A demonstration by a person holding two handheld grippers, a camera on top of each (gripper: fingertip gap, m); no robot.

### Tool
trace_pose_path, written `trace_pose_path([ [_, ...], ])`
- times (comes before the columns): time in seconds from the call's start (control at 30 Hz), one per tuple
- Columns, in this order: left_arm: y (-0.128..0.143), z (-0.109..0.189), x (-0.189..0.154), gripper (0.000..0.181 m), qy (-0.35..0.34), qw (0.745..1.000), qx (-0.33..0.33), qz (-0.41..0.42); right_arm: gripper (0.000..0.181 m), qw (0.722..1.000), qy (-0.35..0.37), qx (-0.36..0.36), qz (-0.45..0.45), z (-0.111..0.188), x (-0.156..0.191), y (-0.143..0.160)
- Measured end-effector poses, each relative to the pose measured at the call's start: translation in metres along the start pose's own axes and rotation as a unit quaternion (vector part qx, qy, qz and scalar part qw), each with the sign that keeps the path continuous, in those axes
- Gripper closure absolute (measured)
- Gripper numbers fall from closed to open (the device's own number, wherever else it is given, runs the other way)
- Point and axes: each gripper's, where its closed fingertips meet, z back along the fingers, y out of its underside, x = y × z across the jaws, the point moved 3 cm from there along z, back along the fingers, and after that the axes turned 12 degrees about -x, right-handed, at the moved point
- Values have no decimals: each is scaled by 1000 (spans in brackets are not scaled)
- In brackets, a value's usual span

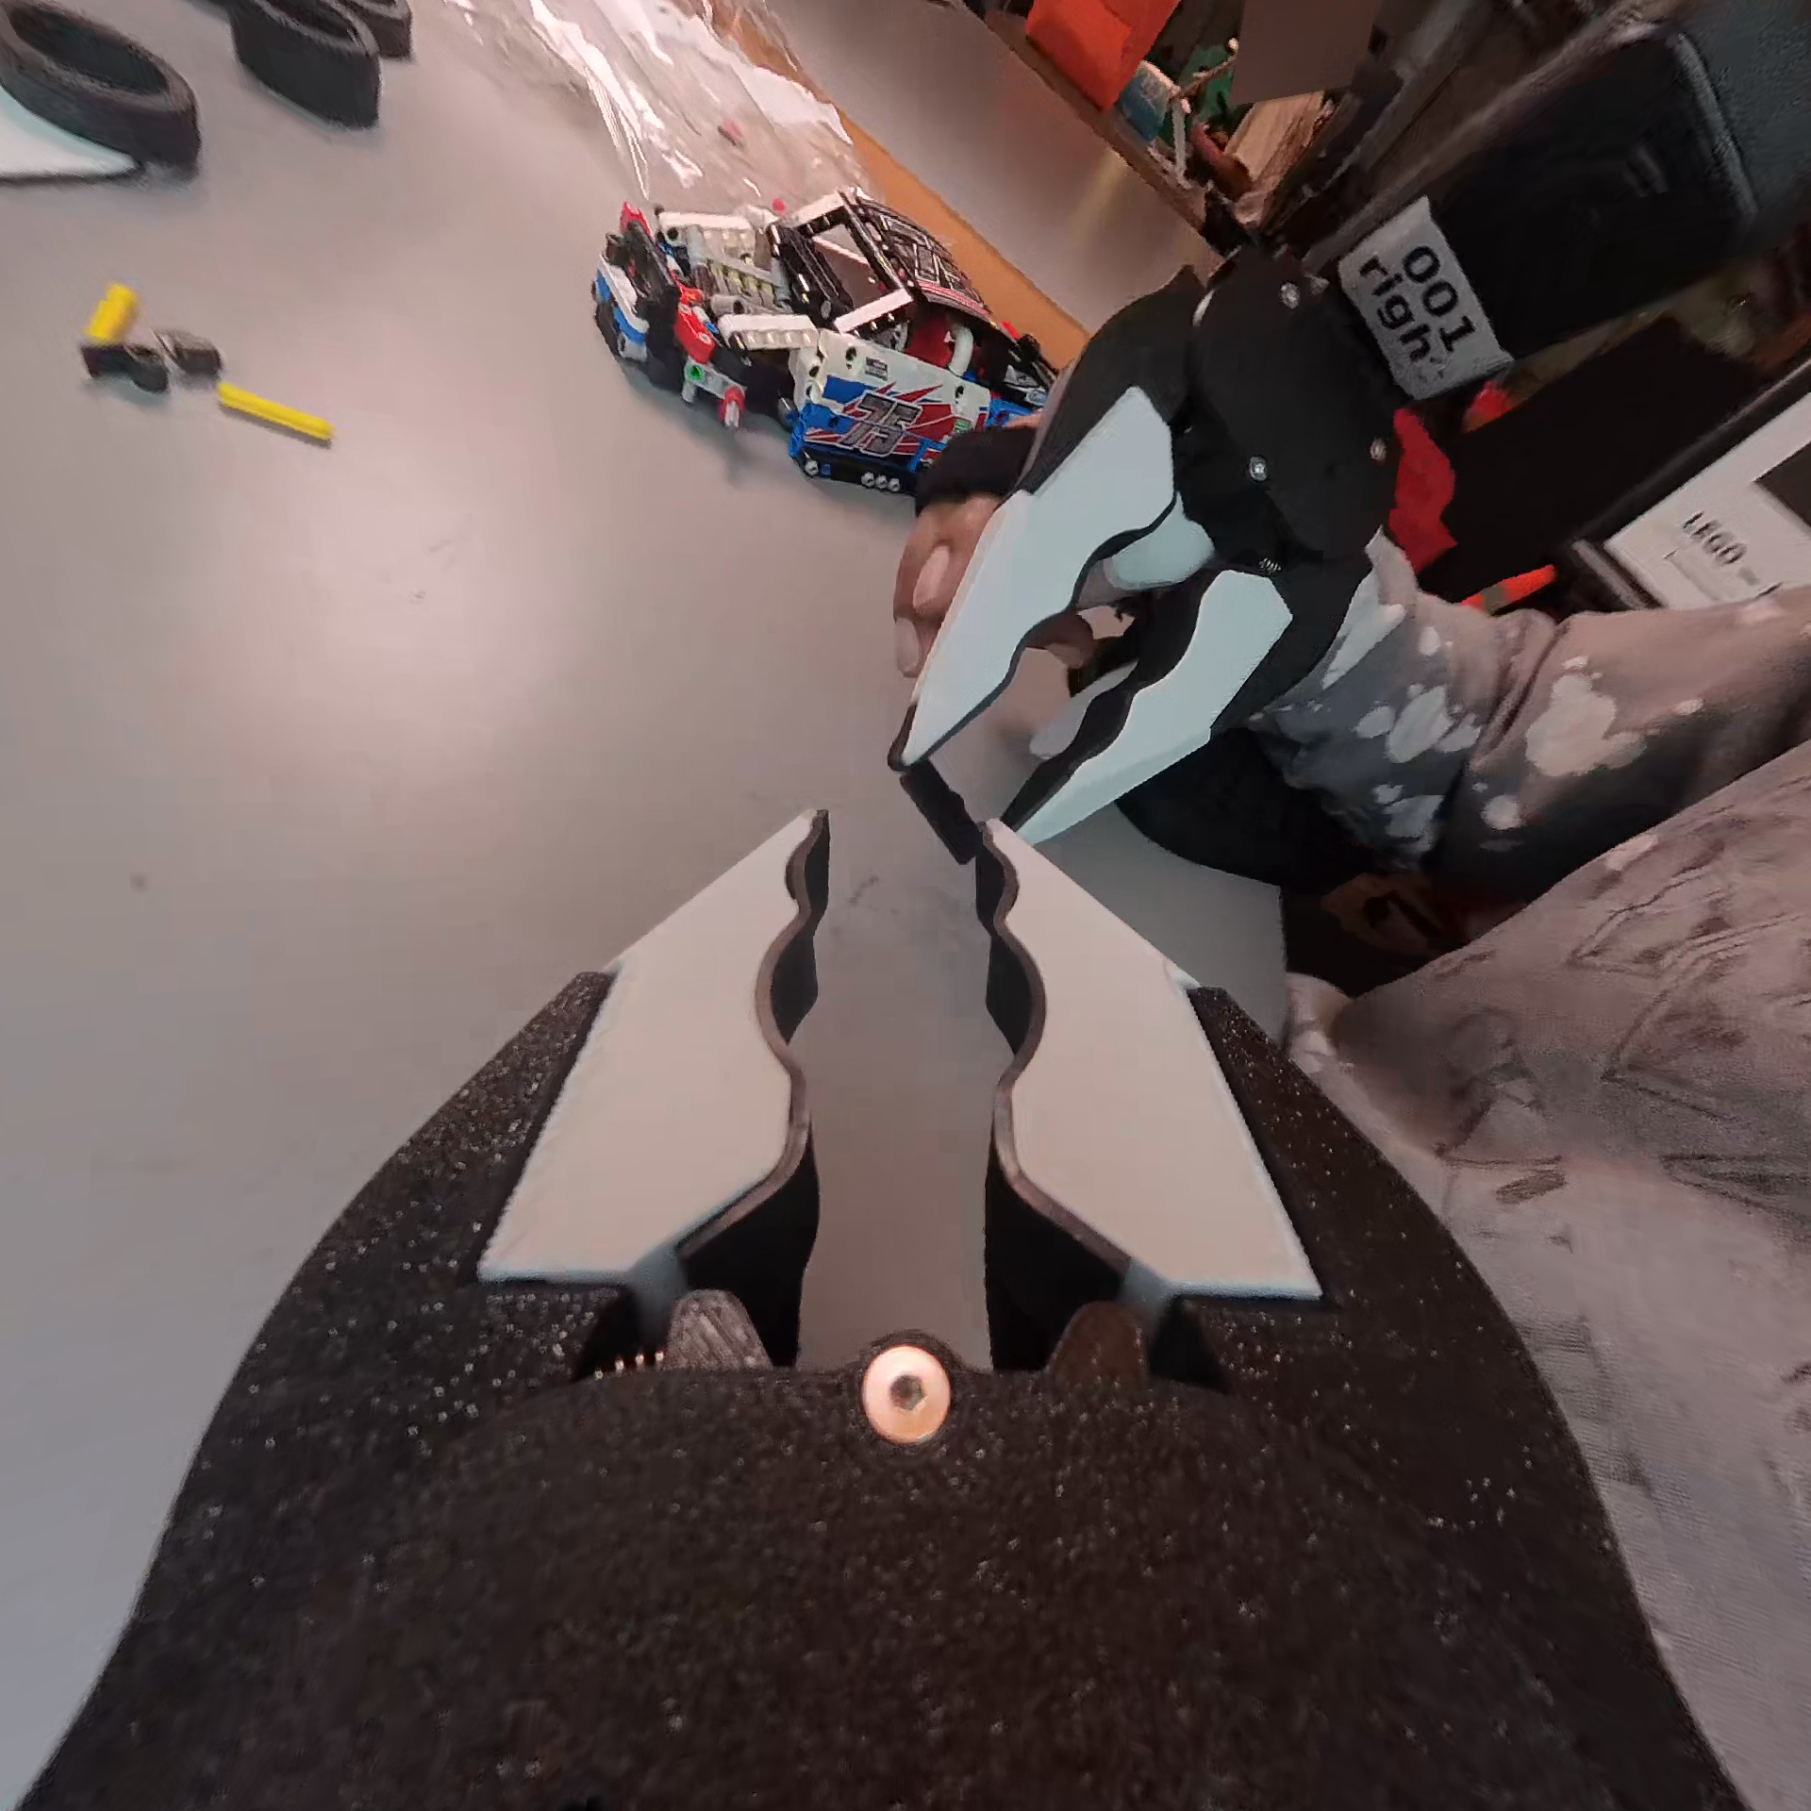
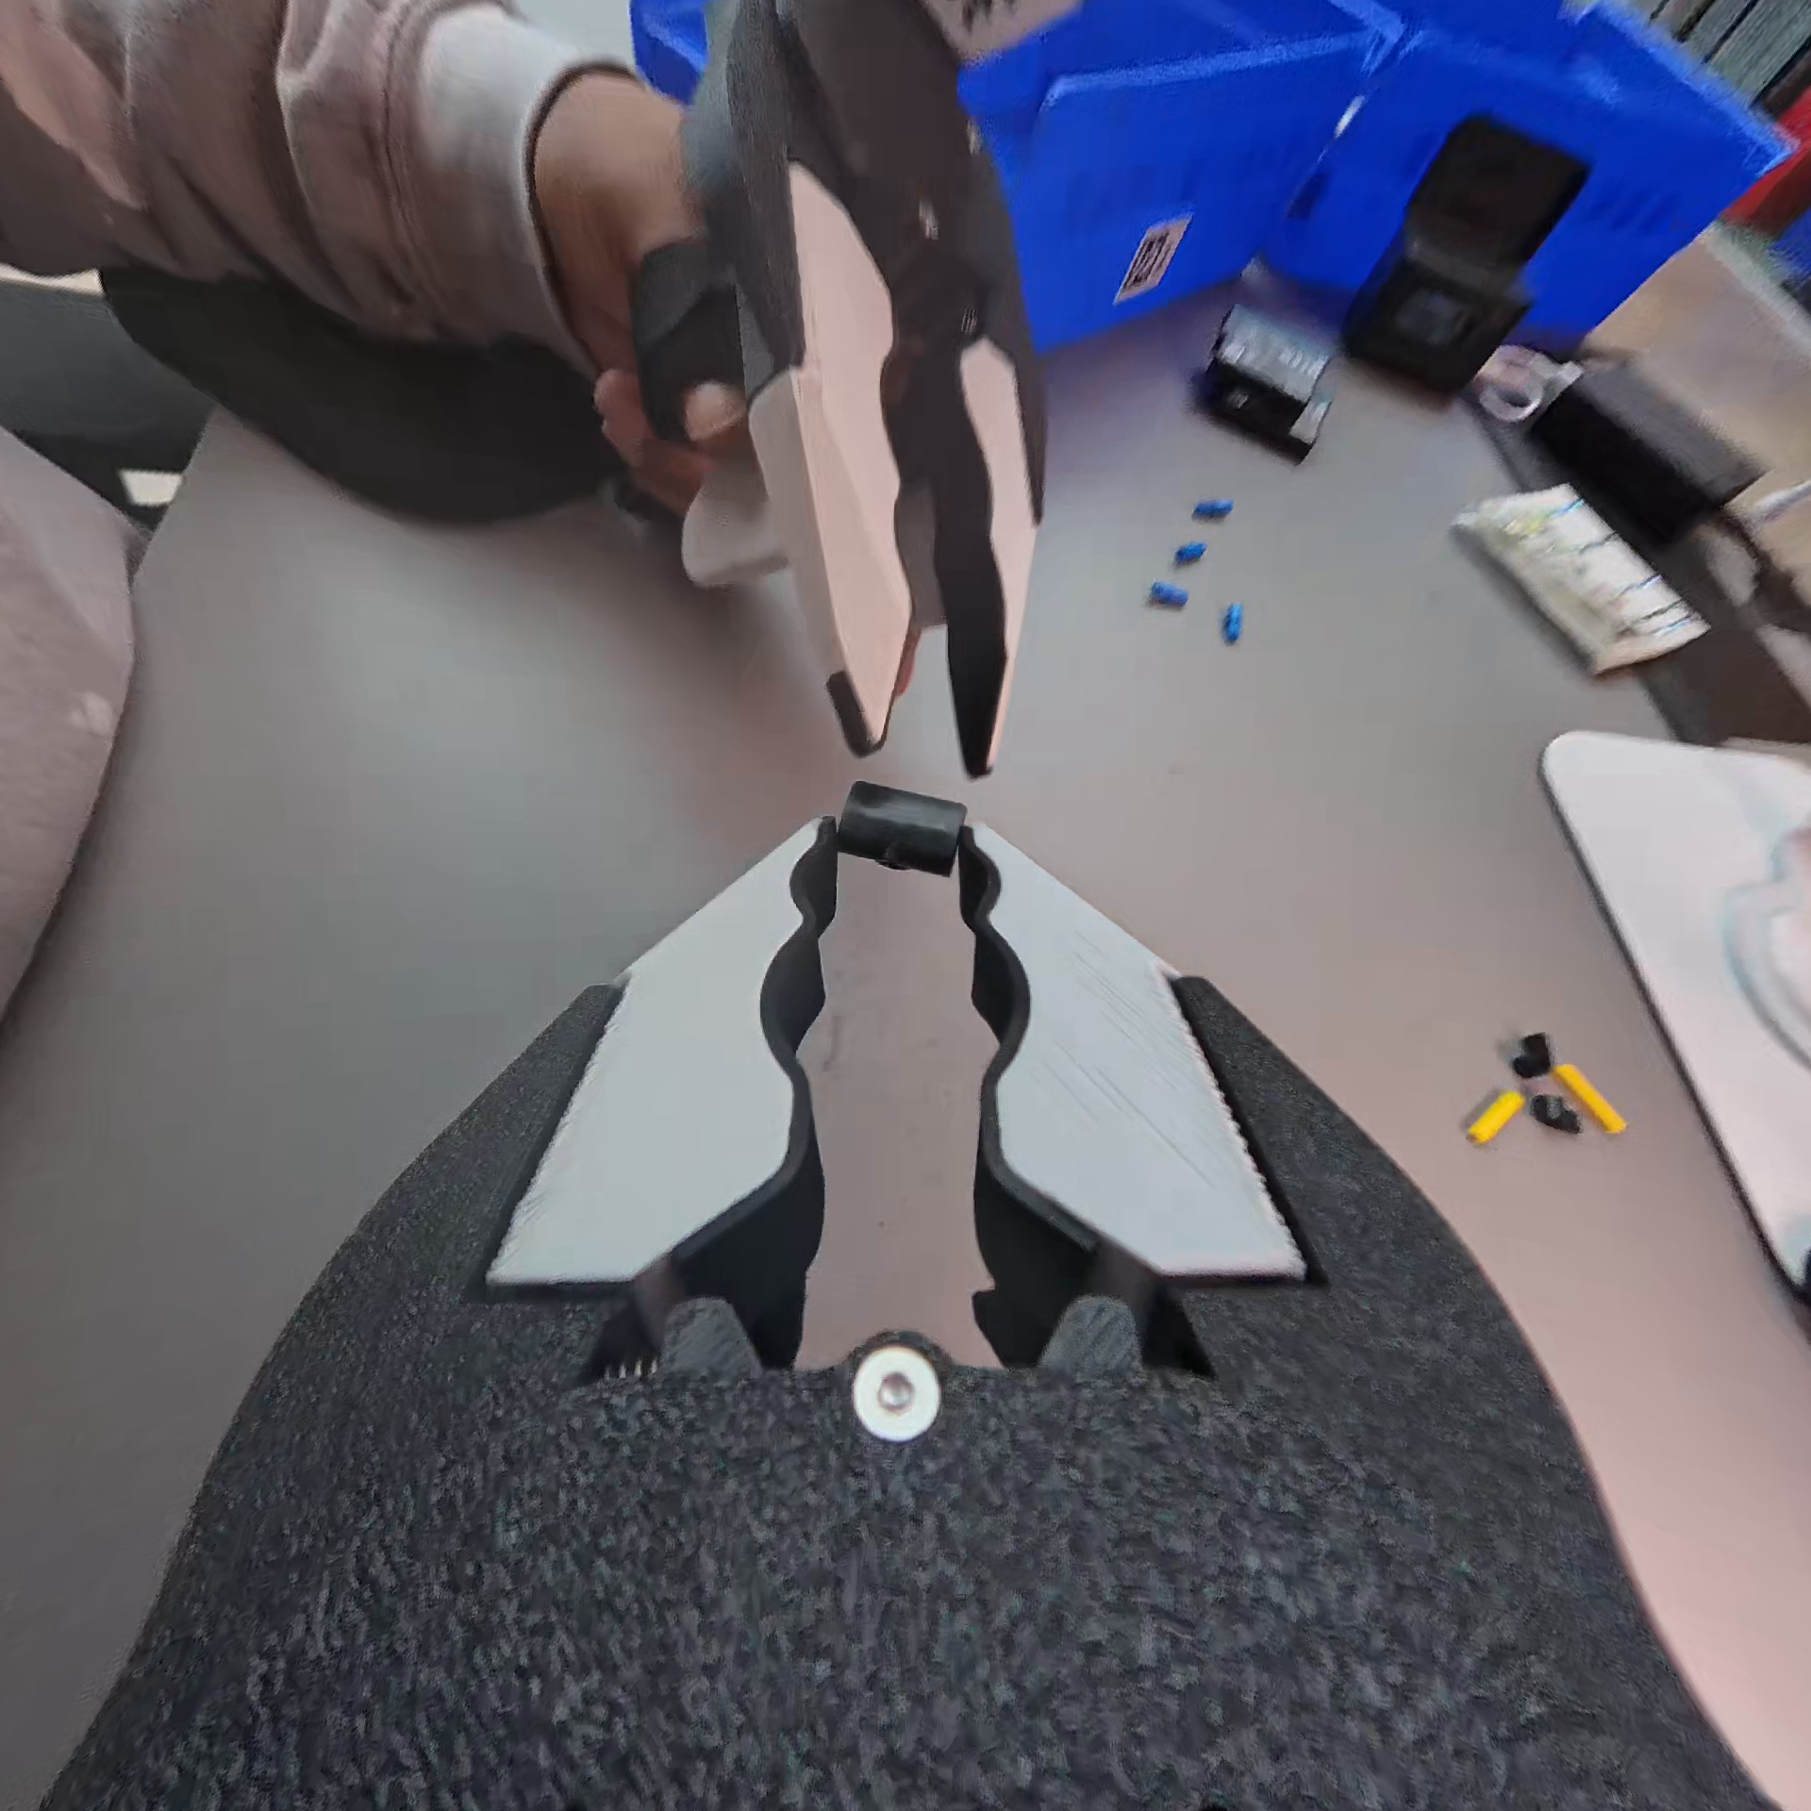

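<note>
Above the grey bench (image 2: 392, 784), the right hand-held gripper (image 2: 899, 833) pinches a small black cylindrical piece (image 2: 899, 828) between its fingertips, one end against each tip; piece held clear of the surface. Left hand-held gripper (image 1: 902, 833) spread, nothing between its fingers; it faces the right one tip to tip, its tips just beside the piece, apparently not touching.

Handling estimate: piece looks like rigid plastic, very light, smooth; likely to slip or pop out under a skewed squeeze. Best hold is across the short body or flat on the two ends, tips square to it.

Surroundings: two yellow rods and small black bits (image 2: 1548, 1093) lie well apart to one side; blue pegs (image 2: 1191, 568) farther off; blue bins (image 2: 1176, 176) at the back. Left wrist view shows a brick-built race car (image 1: 813, 343), black tyres (image 1: 93, 83), clear plastic bags (image 1: 686, 88).
</note>
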Motion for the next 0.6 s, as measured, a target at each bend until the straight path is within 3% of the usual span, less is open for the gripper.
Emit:
trace_pose_path([
  [0.1, -5, -2, -9, 154, 66, 991, -27, 115, 157, 999, 14, -36, 25, 0, 0, -17],
  [0.2, -7, -2, -12, 168, 102, 978, -42, 175, 157, 998, 16, -40, 50, -1, 3, -23],
  [0.23, -9, 0, -14, 179, 109, 978, -45, 173, 156, 997, 22, -35, 58, -1, 2, -22],
  [0.33, -23, 8, -23, 181, 110, 986, -64, 108, 163, 995, 52, -71, 53, 2, -5, -30],
  [0.37, -33, 14, -24, 181, 94, 990, -81, 66, 156, 994, 64, -75, 50, 6, -11, -31],
  [0.47, -77, 55, -16, 181, -53, 982, -141, -109, 147, 990, 115, -74, 29, 25, -34, -31],
  [0.5, -96, 78, -8, 181, -136, 962, -158, -176, 147, 988, 134, -75, 23, 34, -42, -31],
  [0.6, -133, 172, 23, 181, -399, 851, -152, -306, 147, 979, 195, -60, 6, 63, -66, -27],
])
